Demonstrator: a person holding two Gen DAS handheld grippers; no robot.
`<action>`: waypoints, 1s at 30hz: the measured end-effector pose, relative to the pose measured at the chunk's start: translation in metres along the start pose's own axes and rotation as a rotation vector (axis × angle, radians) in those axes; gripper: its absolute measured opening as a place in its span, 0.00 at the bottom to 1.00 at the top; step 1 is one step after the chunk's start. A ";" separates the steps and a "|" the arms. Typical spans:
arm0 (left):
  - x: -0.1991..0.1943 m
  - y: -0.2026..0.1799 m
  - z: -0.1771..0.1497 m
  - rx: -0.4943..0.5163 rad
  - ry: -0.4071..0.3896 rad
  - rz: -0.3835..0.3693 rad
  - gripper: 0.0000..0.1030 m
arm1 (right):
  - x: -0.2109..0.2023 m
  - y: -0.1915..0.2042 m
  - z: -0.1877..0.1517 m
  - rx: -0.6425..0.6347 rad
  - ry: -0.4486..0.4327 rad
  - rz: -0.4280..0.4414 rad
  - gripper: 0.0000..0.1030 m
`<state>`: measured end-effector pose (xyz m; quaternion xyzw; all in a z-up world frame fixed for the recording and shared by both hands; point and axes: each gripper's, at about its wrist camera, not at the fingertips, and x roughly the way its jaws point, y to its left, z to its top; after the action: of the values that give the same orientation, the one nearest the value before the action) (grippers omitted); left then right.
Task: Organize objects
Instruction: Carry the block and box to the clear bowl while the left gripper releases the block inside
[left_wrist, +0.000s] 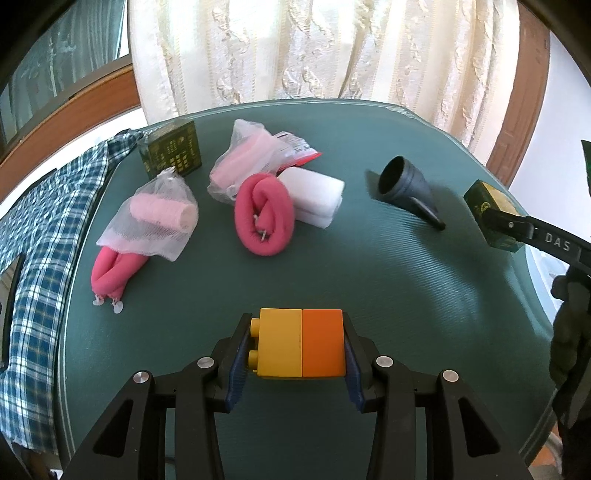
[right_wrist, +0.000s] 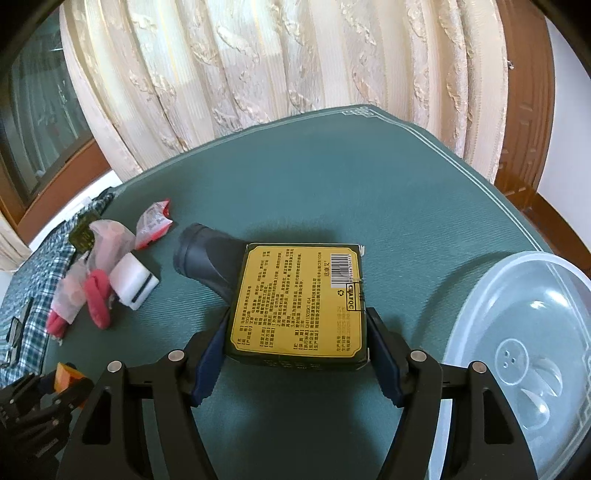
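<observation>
"DAS" on the right tongs; "CHAFQC" on the green box.

Blocks: yellow, orange. Box: dark green, yellow label. Mat: teal, ribbed. Cloth: blue-white check. Rolls: pink. Funnel: dark grey.

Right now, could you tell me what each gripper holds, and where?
Left gripper: joined yellow and orange toy blocks, by their outer ends. Right gripper: dark green box with yellow label, by its sides.
</observation>
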<state>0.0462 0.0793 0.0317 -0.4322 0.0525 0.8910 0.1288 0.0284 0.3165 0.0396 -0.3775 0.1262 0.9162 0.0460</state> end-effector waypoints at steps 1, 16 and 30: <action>-0.001 -0.002 0.001 0.004 -0.001 -0.001 0.45 | -0.003 -0.001 -0.001 0.003 -0.005 0.004 0.68; -0.010 -0.046 0.016 0.091 -0.032 -0.023 0.45 | -0.056 -0.060 -0.010 0.089 -0.078 -0.051 0.68; -0.011 -0.124 0.034 0.214 -0.053 -0.115 0.45 | -0.091 -0.155 -0.026 0.200 -0.099 -0.199 0.68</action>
<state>0.0609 0.2038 0.0635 -0.3945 0.1189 0.8826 0.2264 0.1380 0.4601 0.0554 -0.3361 0.1766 0.9074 0.1802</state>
